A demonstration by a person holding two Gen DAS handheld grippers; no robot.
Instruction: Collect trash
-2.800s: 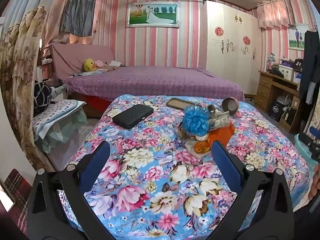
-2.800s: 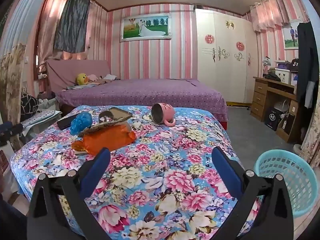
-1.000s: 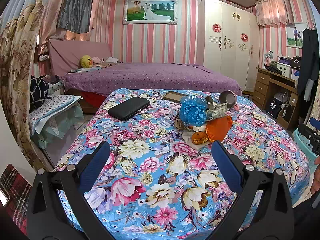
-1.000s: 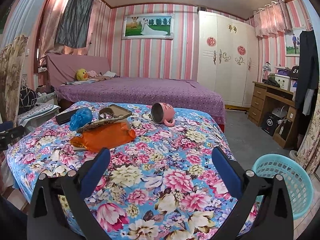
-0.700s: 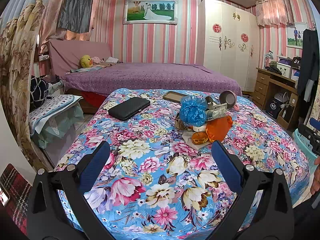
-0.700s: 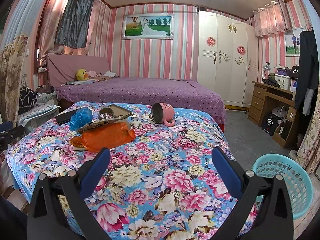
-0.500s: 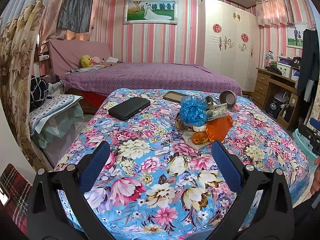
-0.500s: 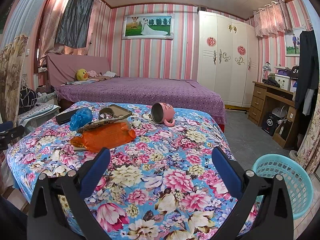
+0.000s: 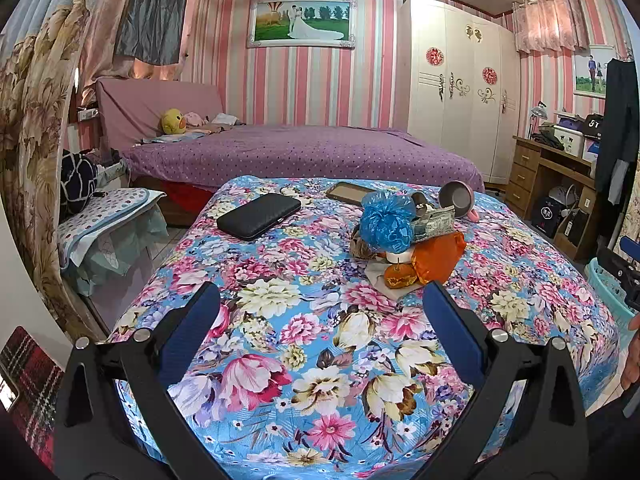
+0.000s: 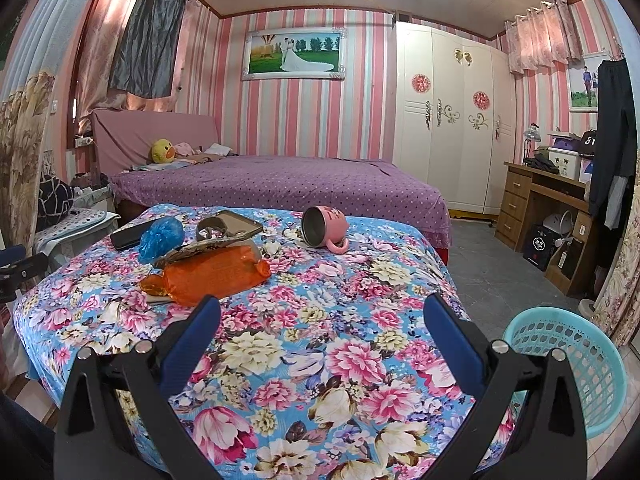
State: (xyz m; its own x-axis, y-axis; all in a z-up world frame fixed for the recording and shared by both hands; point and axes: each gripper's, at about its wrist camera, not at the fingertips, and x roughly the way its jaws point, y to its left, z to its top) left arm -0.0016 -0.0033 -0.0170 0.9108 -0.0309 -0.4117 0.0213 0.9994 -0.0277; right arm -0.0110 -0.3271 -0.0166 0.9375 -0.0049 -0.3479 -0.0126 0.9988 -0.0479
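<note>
With both the left tool (image 9: 322, 308) and right tool (image 10: 322, 320) spread and empty, the crinkled orange plastic wrapper (image 10: 216, 276), ahead-left of the right tool, could be pinched together with the flowered desk cloth (image 10: 340, 344).

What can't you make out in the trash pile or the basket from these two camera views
- Pile bottom: in both views the orange wrapper and blue bag cover whatever lies beneath; only scraps show.
- Printed wrapper, left view: its text is too small to read.
- Basket: its inside bottom is hidden by its own wall in the right view; in the left view the frame edge crops it to a sliver.
- Mug: inside too dark to tell whether it is empty.
</note>
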